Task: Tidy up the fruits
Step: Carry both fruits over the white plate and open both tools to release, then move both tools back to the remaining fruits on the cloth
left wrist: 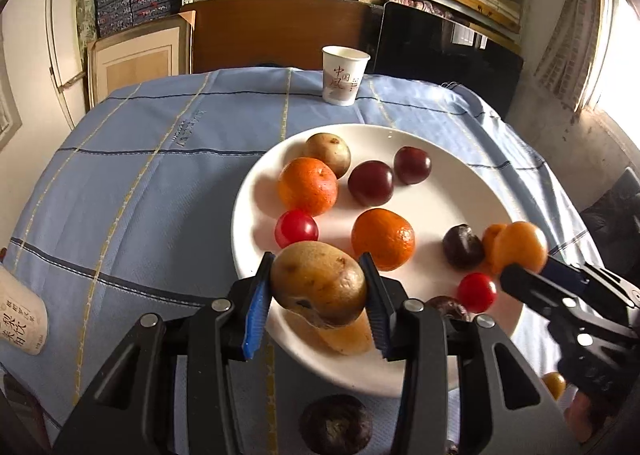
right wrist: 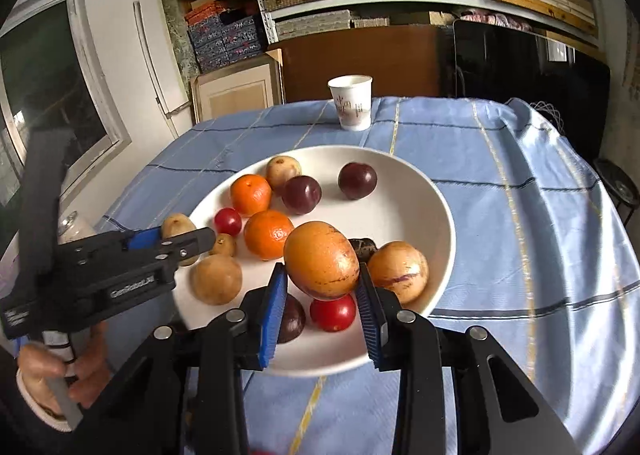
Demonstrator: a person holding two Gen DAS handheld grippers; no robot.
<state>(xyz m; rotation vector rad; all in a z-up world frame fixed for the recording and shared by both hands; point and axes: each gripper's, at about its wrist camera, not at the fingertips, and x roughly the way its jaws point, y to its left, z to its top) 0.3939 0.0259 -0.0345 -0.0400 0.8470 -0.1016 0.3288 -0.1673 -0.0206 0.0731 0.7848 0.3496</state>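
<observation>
A white plate point(left wrist: 460, 191) on the blue cloth holds several fruits: two oranges point(left wrist: 307, 186), dark plums point(left wrist: 370, 182), red cherry tomatoes point(left wrist: 296, 229) and tan fruits point(left wrist: 327, 153). My left gripper point(left wrist: 318, 291) is shut on a tan-brown fruit point(left wrist: 318, 283) over the plate's near-left rim. My right gripper point(right wrist: 322, 285) is shut on a yellow-orange fruit point(right wrist: 322, 261) over the plate's near side; it shows in the left wrist view point(left wrist: 520, 247) too. The left gripper appears at the left of the right wrist view point(right wrist: 182, 241).
A paper cup point(left wrist: 345, 75) stands at the table's far edge. A dark fruit point(left wrist: 335, 425) lies on the cloth below the plate, and a small orange one point(left wrist: 554, 385) at the right. A white labelled bottle point(left wrist: 20, 315) lies at the left. Shelves and boards stand behind.
</observation>
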